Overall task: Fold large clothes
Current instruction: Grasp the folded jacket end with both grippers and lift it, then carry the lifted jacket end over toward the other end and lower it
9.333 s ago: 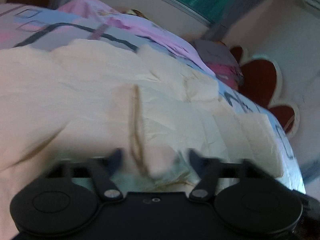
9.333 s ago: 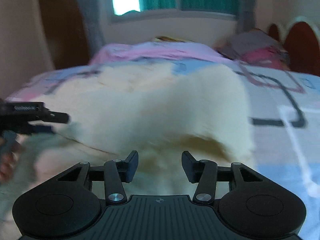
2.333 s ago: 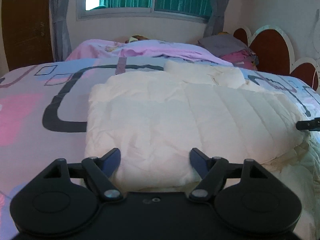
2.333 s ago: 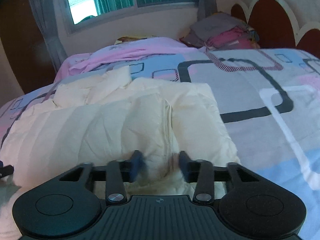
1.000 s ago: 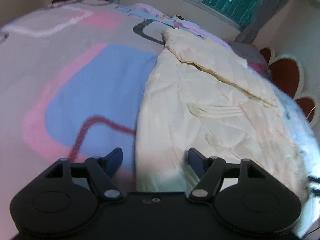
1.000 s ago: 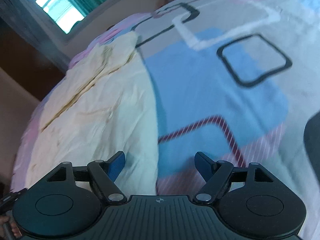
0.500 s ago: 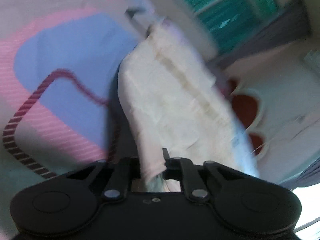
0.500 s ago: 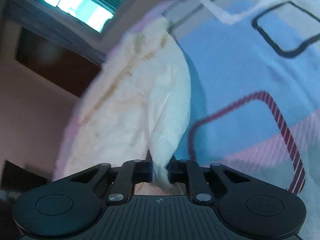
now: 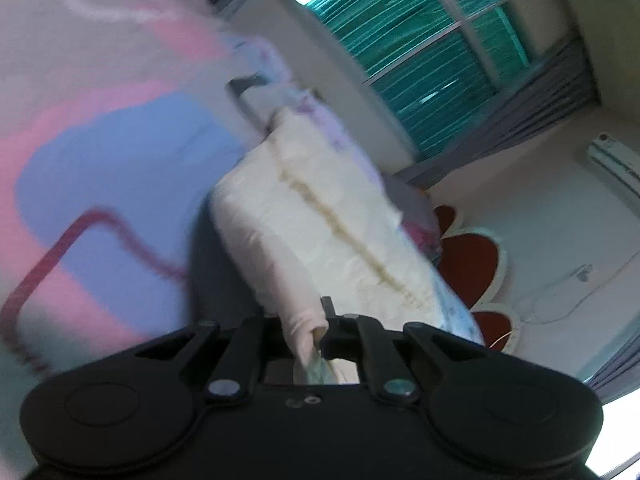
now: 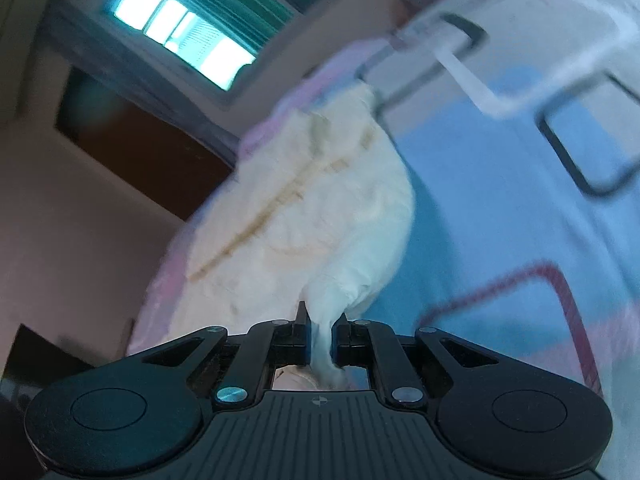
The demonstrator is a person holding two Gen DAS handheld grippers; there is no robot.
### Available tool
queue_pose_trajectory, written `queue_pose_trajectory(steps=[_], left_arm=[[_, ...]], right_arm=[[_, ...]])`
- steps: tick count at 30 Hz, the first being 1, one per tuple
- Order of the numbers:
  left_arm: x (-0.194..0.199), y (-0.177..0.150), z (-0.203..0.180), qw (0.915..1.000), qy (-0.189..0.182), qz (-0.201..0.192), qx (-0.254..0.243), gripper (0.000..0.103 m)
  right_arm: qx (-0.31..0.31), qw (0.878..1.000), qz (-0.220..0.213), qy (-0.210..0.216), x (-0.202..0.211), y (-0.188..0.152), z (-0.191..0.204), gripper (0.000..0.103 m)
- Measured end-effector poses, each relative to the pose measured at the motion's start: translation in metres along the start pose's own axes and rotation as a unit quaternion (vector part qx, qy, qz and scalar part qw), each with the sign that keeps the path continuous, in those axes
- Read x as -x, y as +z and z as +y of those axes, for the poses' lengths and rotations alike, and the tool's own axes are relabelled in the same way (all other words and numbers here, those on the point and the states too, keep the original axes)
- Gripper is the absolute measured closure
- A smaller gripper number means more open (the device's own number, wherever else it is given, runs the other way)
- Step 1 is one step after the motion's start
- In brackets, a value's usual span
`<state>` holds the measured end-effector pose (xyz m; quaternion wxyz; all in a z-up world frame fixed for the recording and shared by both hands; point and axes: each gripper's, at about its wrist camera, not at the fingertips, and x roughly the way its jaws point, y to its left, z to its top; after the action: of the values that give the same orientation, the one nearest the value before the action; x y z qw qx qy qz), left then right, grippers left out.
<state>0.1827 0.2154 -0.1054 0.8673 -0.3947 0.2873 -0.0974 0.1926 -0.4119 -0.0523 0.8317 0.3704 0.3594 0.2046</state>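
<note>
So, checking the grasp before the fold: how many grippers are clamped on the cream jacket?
2: the left gripper pinches one corner of the cream jacket; the right gripper pinches another.

Both wrist views sit low and tilted over the patterned pink-and-blue bedspread, facing the teal-blinded window; both share the cream quilted garment.

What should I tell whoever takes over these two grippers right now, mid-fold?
Left gripper: shut on one near corner of the cream quilted padded coat.
Right gripper: shut on the other near corner.
The coat lies along the patterned pink-and-blue bedsheet, zipper side up, with the near end raised off the bed.
Done: both corners gripped.
Left: probably carry the near end toward the far end, lay it down, release and smooth.
</note>
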Motion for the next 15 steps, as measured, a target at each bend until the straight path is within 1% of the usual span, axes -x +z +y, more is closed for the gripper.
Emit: queue_pose_trajectory(steps=[4, 8, 11, 15], left_arm=[[-0.005, 0.033, -0.034, 0.9986, -0.031, -0.039, -0.018, 0.096], [-0.025, 0.075, -0.063, 0.9951, -0.061, -0.070, -0.034, 0.096], [-0.055, 0.110, -0.079, 0.9929, -0.076, -0.082, -0.042, 0.096], [-0.105, 0.154, -0.089, 0.9921, -0.079, -0.088, -0.043, 0.096]], right_arm=[[0.020, 0.999, -0.036, 0.022, -0.009, 0.035, 0.028, 0.095], [0.025, 0.996, -0.072, 0.039, -0.025, 0.083, 0.053, 0.095], [0.017, 0.995, -0.087, 0.049, -0.046, 0.124, 0.063, 0.095], [0.005, 0.994, -0.094, 0.052, -0.089, 0.181, 0.060, 0.095]])
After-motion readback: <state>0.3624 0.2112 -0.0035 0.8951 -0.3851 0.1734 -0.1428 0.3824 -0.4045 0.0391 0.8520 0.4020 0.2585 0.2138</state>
